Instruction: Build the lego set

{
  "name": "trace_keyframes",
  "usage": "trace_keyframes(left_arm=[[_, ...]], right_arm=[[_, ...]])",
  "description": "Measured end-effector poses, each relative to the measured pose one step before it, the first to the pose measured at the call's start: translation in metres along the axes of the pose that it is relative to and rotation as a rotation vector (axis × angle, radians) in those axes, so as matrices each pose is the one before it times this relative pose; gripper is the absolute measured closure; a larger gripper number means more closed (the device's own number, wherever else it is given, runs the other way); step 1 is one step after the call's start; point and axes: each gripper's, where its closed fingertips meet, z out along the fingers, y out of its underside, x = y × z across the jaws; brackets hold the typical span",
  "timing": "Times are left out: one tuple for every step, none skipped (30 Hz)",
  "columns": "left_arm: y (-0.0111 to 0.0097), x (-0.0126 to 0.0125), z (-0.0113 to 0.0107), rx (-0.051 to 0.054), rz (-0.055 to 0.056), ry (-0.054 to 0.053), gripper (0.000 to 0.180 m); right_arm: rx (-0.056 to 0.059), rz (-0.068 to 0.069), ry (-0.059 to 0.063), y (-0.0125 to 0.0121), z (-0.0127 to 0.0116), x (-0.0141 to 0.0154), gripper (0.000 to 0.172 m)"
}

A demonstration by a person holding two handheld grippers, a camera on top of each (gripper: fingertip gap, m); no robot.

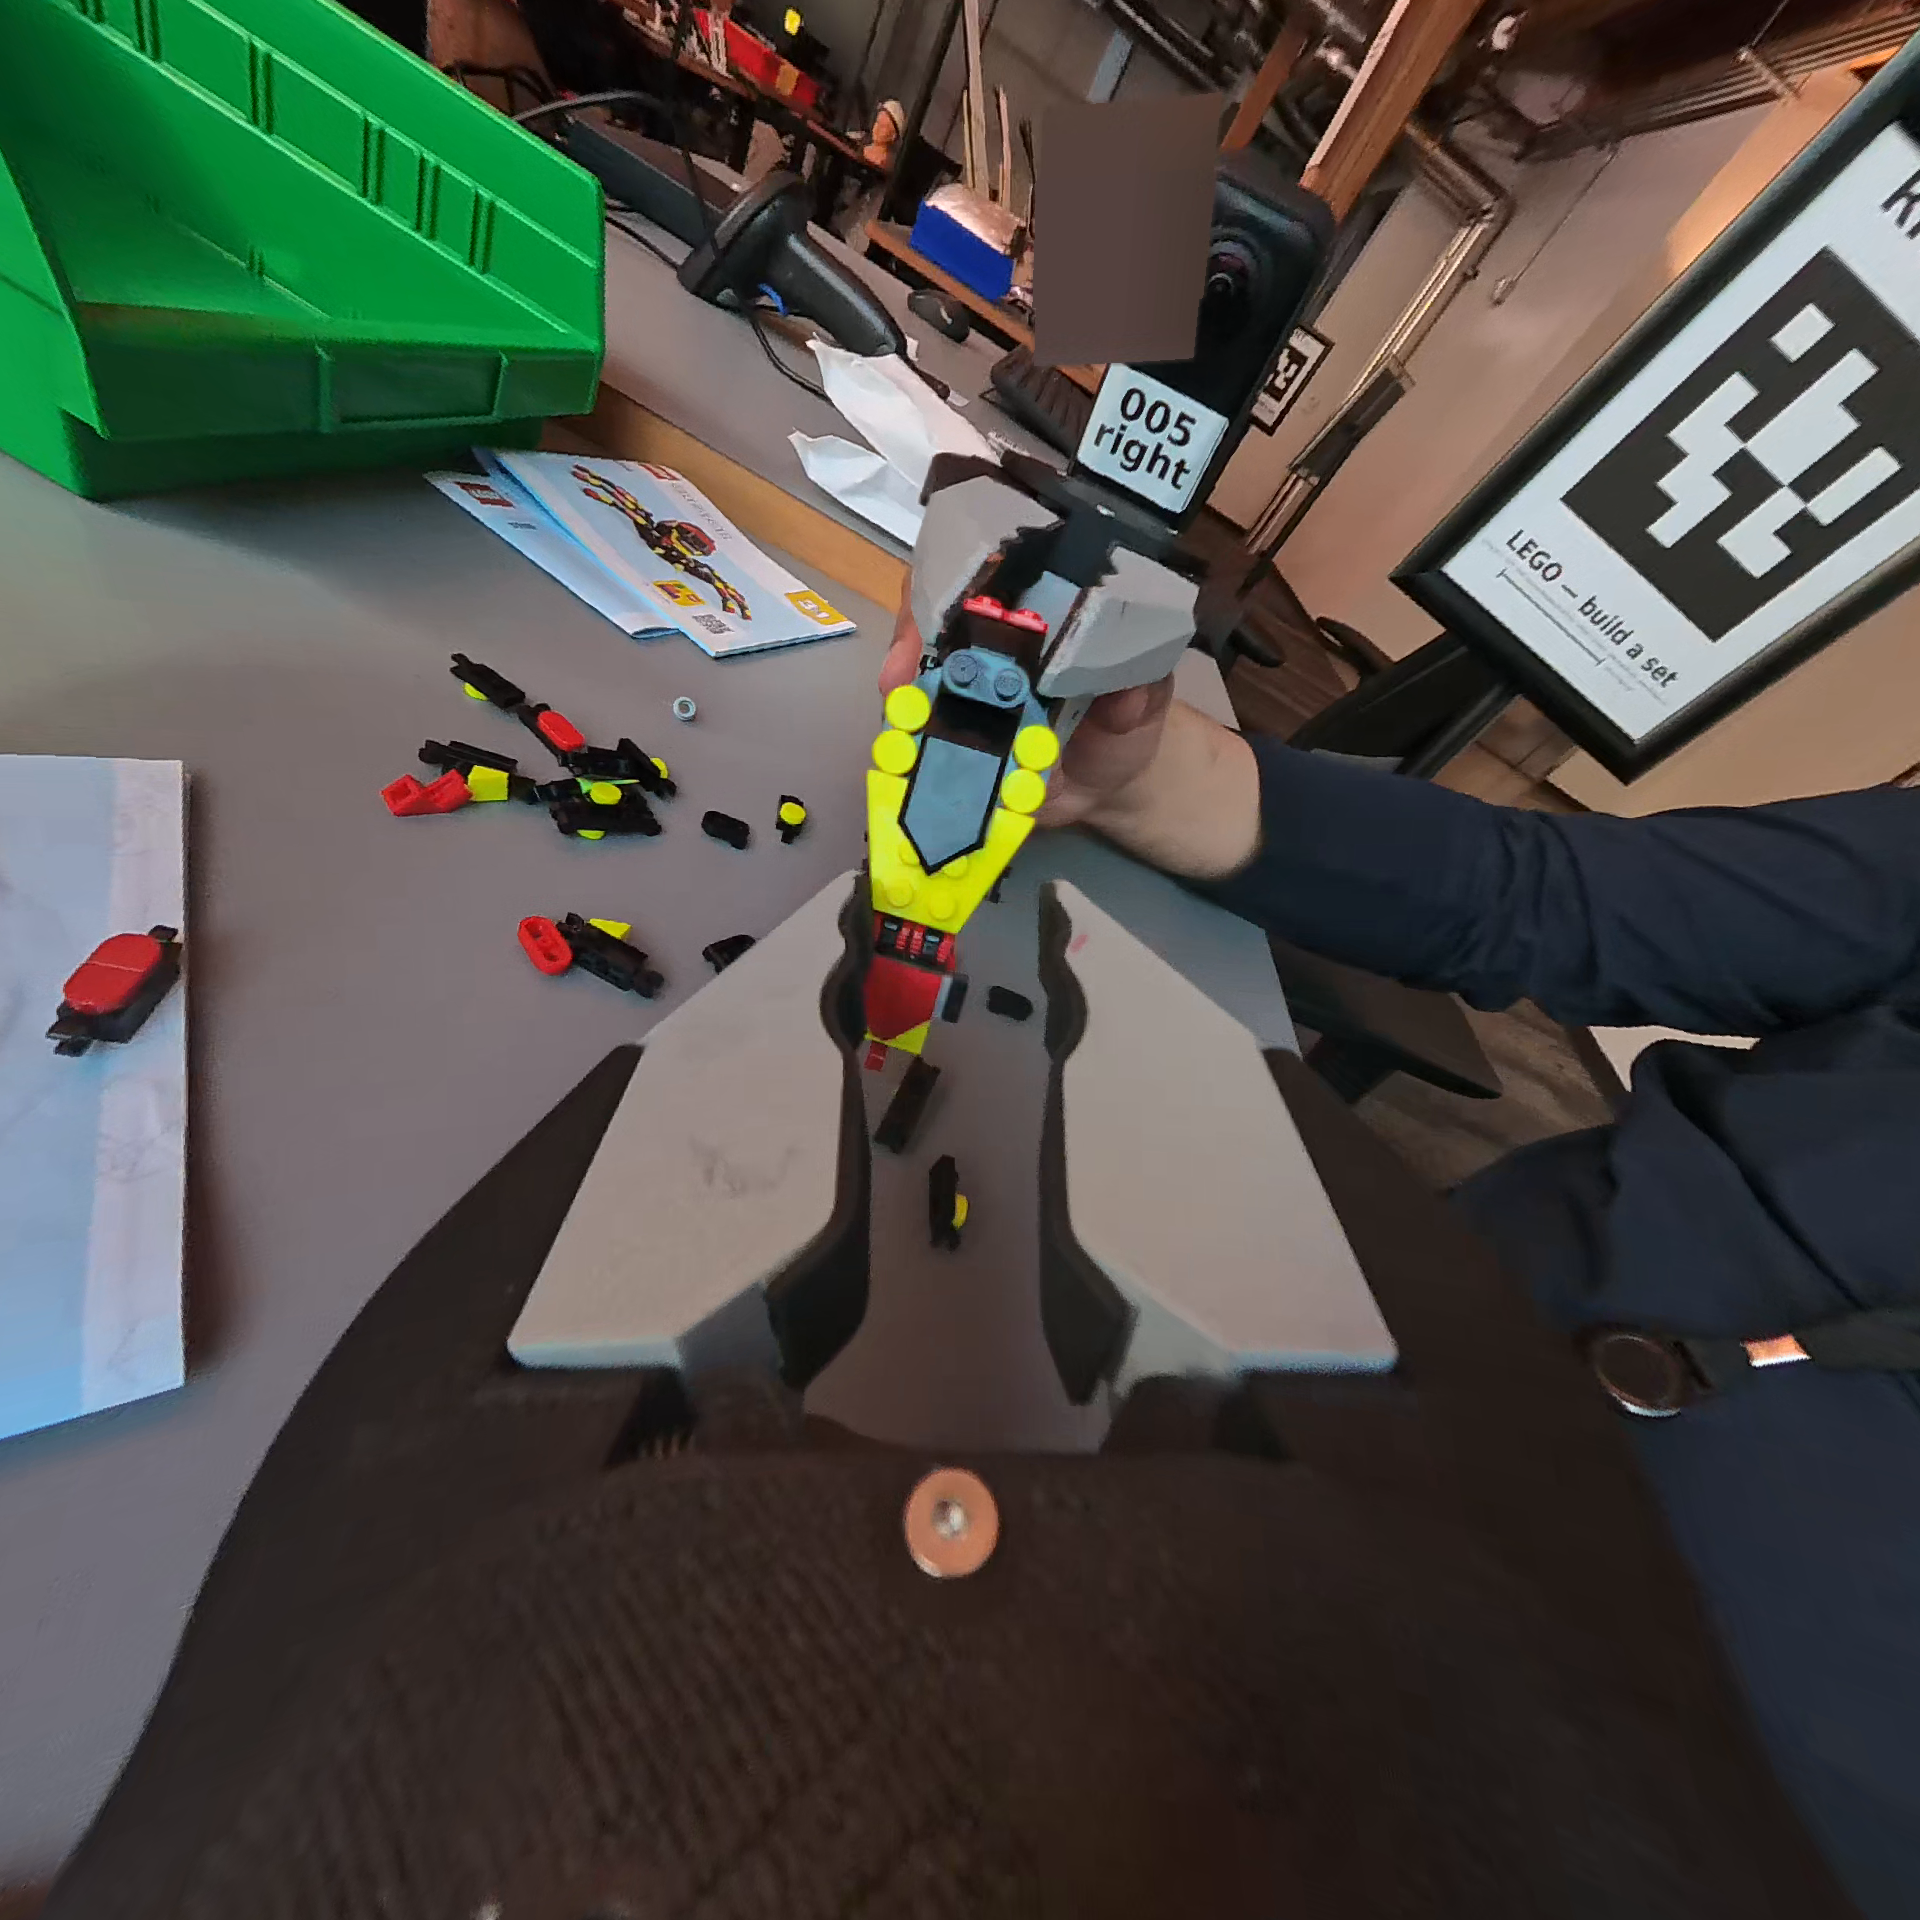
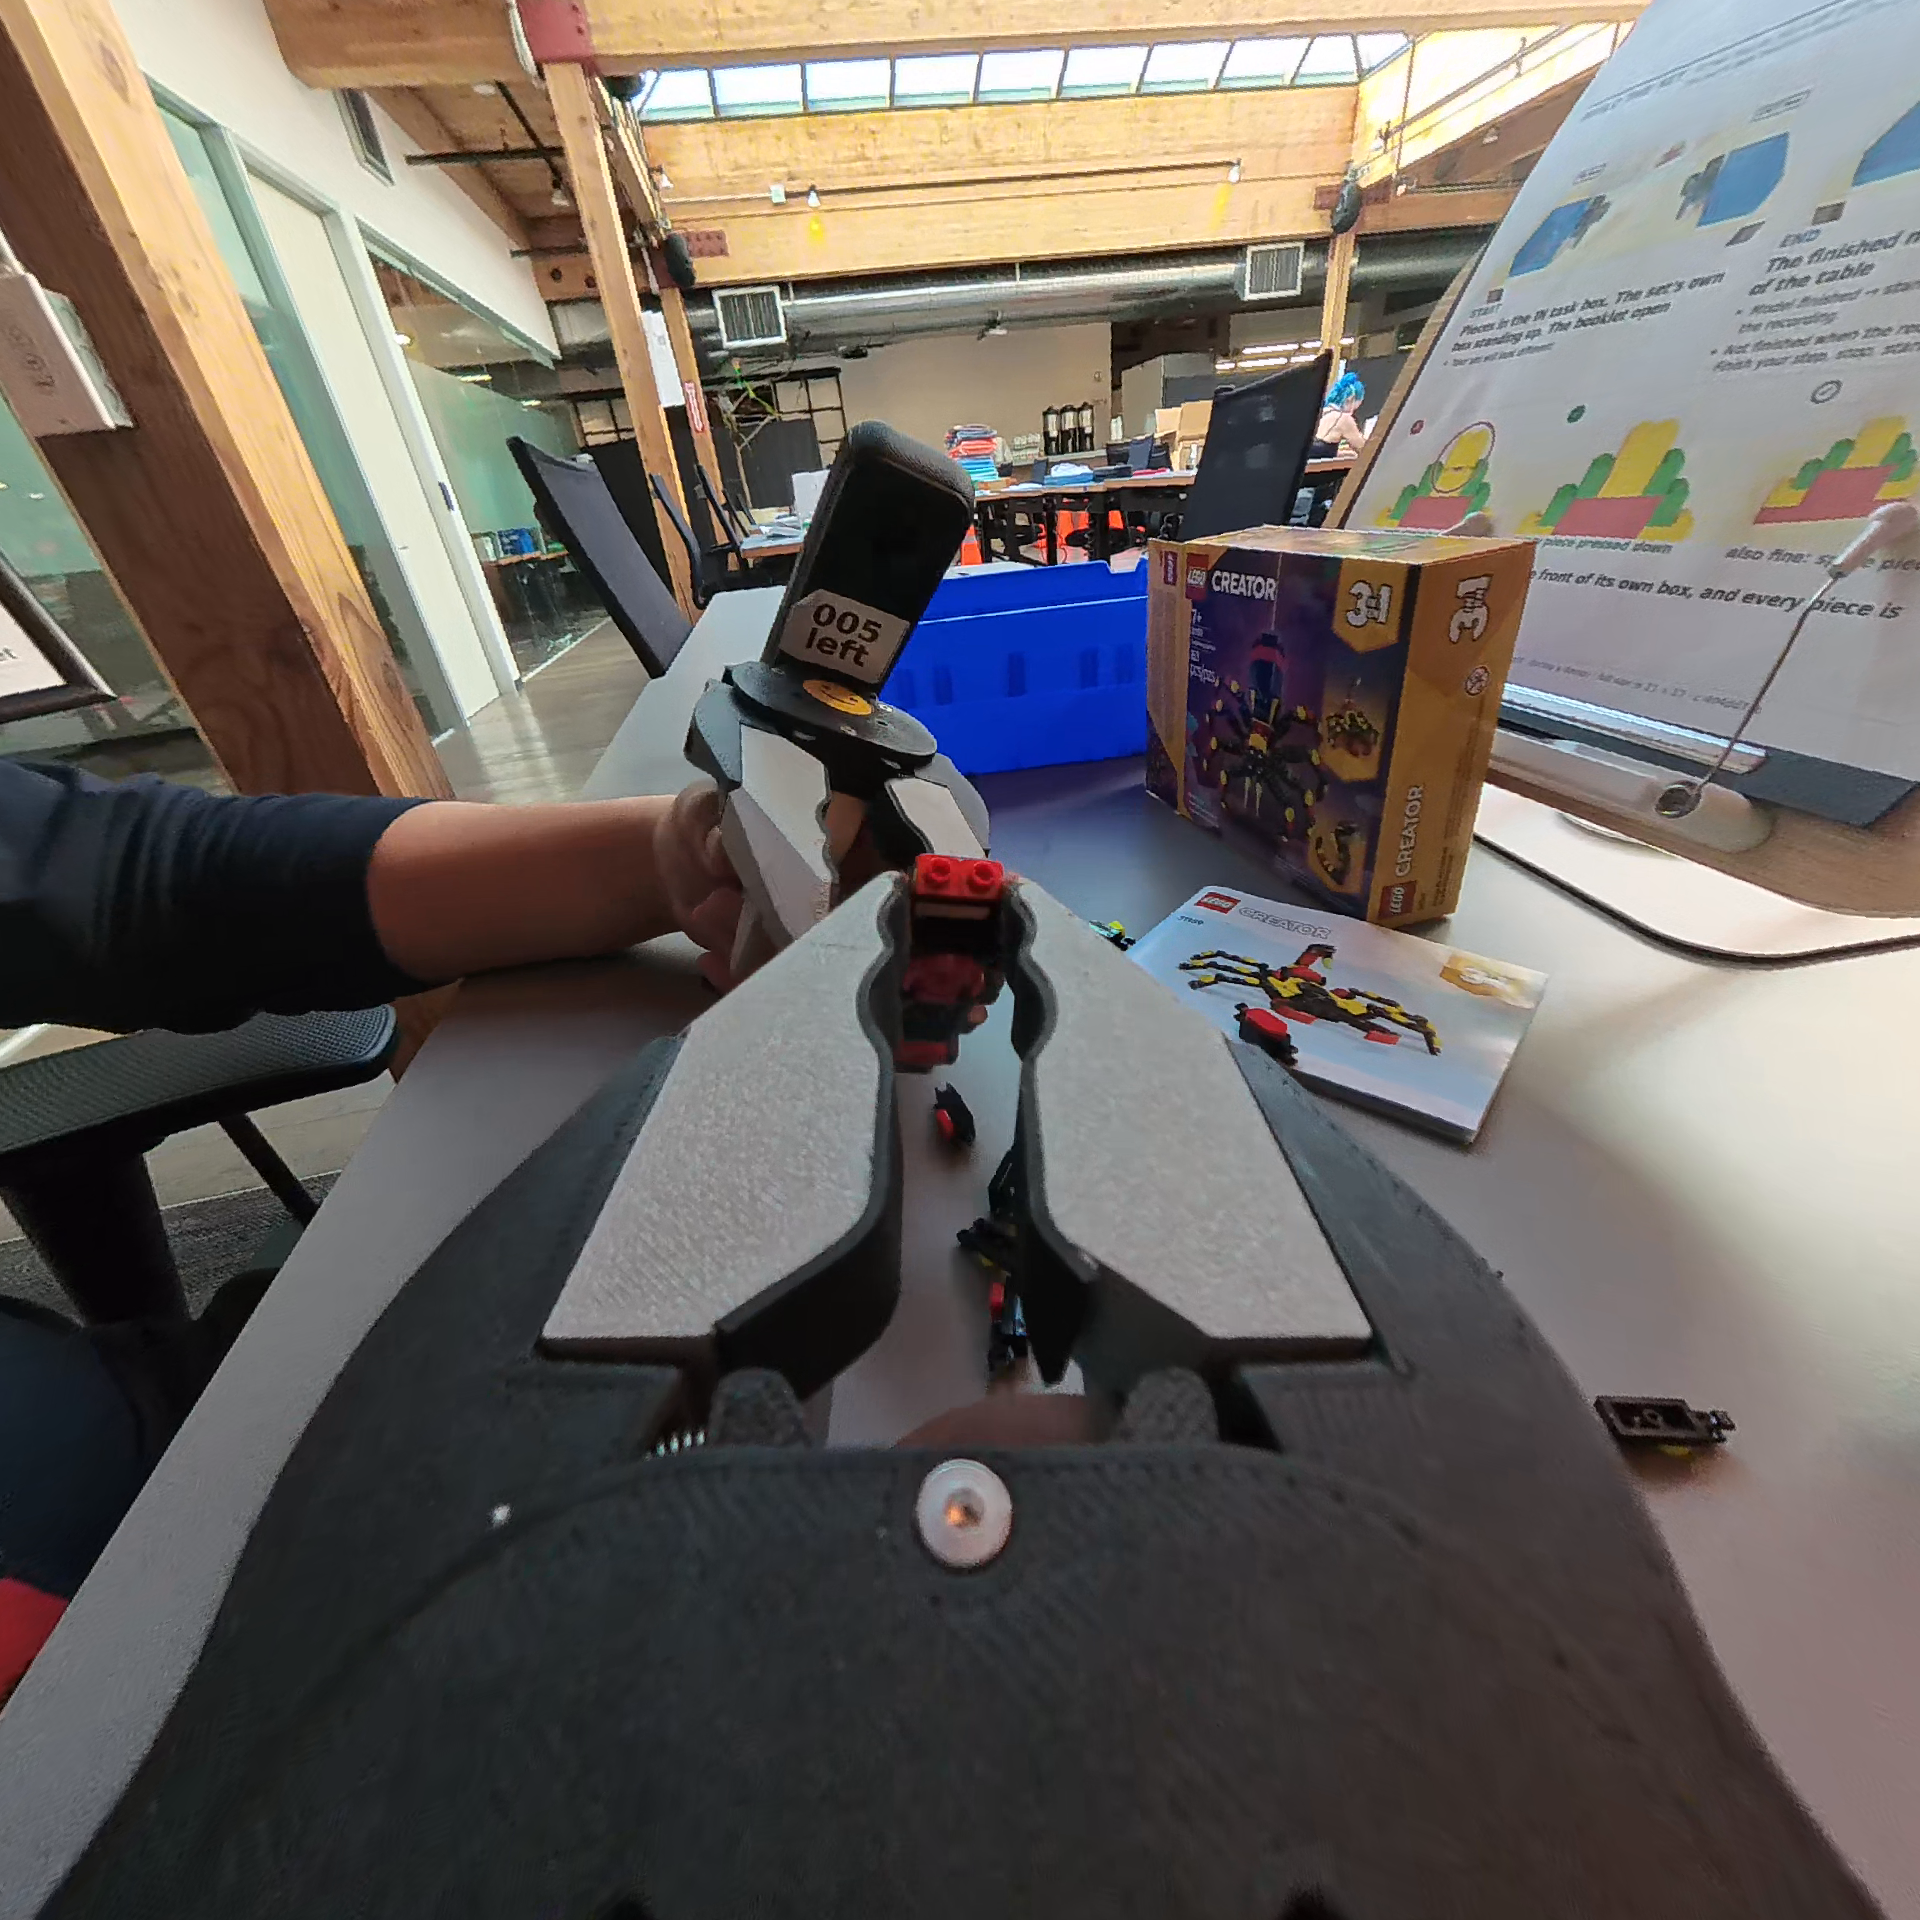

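Observation:
A brick model [image 1: 951, 800] with a yellow and grey body and a red end is held in the air above the grey table [image 1: 312, 644]. My right gripper [image 1: 1023, 634] is shut on its far end, which has red studs. In the right wrist view the model [image 2: 951, 956] sits pinched between the right gripper's [image 2: 954, 914] pads. My left gripper [image 1: 948, 914] is open around the model's near red end: the left pad [image 1: 847, 977] lies against it and the right pad stands apart. The left gripper [image 2: 847, 873] also shows open in the right wrist view.
Loose black, red and yellow pieces [image 1: 551, 769] lie on the table, with a red-and-black part [image 1: 114, 982] on a white sheet. A green bin [image 1: 291, 239], booklets [image 1: 665, 551], a blue bin [image 2: 1029, 675], the set's box [image 2: 1330, 717] and a framed sign [image 1: 1714, 447] stand around. About 4 cm separates my left fingertips from my right.

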Motion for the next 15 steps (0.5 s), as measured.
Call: trace_keyframes(left_arm=[[0.00092,-0.00075,0.00089,-0.0075,-0.0003,-0.0059,0.149],[0.00064,-0.00067,0.00055,-0.0052,0.0005,-0.0057,0.147],[0.00008,0.00011,0.00022,-0.0018,0.0065,-0.0025,0.145],[-0.00062,0.00000,0.00000,0.0033,0.0118,-0.0056,0.141],[-0.00091,-0.00114,-0.00016,0.0047,0.0123,-0.0133,0.140],[-0.00083,-0.00182,-0.00007,0.0034,0.0128,-0.0175,0.142],[-0.00079,-0.00164,-0.00005,0.0024,0.0171,-0.0185,0.143],[-0.00096,-0.00168,-0.00001,0.0026,0.0258,-0.0223,0.142],[-0.00186,-0.00408,-0.00028,0.0078,0.0309,-0.0403,0.142],[-0.00212,-0.00345,-0.00057,0.0120,0.0262,-0.0355,0.142],[-0.00144,0.00088,-0.00049,0.0094,0.0207,-0.0041,0.142],[-0.00008,0.00407,-0.00023,0.0014,0.0144,0.0202,0.142],[0.00037,0.00267,0.00014,-0.0023,0.0093,0.0132,0.141],[0.00029,0.00051,0.00036,-0.0023,0.0037,0.0011,0.140],[0.00028,0.00061,0.00036,-0.0021,-0.0005,0.0045,0.140]], right_arm=[[-0.0048,0.0016,0.0052,0.00071,0.00051,0.00068,0.158],[-0.0049,0.0012,0.0032,0.00063,0.00064,0.00037,0.158],[-0.0018,-0.0004,0.0050,0.00028,0.00027,0.00058,0.158],[-0.0004,0.0026,0.0108,0.00004,0.00006,0.00159,0.158],[-0.0003,0.0045,0.0062,0.00000,0.00009,0.00104,0.158],[-0.0004,0.0036,0.0027,0.00012,0.00012,0.00053,0.158],[-0.0006,0.0022,0.0042,0.00004,0.00002,0.00079,0.158],[0.0007,0.0041,0.0006,-0.00005,0.00007,0.00025,0.158],[0.0033,0.0090,-0.0094,-0.00037,0.00009,-0.00112,0.158],[0.0046,0.0110,-0.0105,-0.00058,0.00004,-0.00135,0.158],[0.0025,0.0096,-0.0019,-0.00017,0.00025,-0.00011,0.158],[-0.0011,0.0084,0.0011,0.00029,0.00052,0.00019,0.158],[-0.0037,0.0079,-0.0016,0.00058,0.00083,-0.00028,0.158],[-0.0018,0.0060,-0.0056,0.00040,0.00098,-0.00122,0.158],[0.0007,0.0036,-0.0080,0.00013,0.00114,-0.00183,0.158]])
